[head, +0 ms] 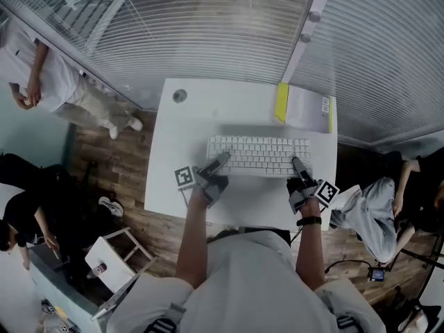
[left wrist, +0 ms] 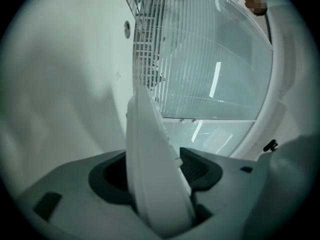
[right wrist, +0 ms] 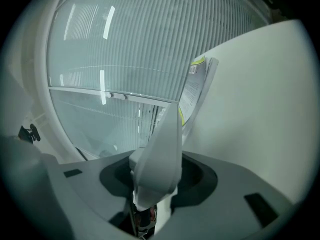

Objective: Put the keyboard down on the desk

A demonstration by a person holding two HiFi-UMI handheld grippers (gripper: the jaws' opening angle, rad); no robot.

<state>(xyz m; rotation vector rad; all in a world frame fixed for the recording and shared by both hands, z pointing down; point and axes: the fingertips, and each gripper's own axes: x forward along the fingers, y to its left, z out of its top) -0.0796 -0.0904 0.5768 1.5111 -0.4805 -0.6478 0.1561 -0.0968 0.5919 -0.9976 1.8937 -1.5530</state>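
Note:
A white keyboard hangs level a little above the white desk and casts a shadow toward the desk's far side. My left gripper is shut on its left end, and my right gripper is shut on its right end. In the left gripper view the keyboard stands edge-on, wedged between the dark pads of the left gripper. Seen from the right gripper view, the keyboard's other end fills the gap of the right gripper.
A grey booklet with a yellow spine lies at the desk's back right. A round cable port sits at the back left. Ribbed glass walls stand behind. People stand or sit at both sides, and a white stool is at lower left.

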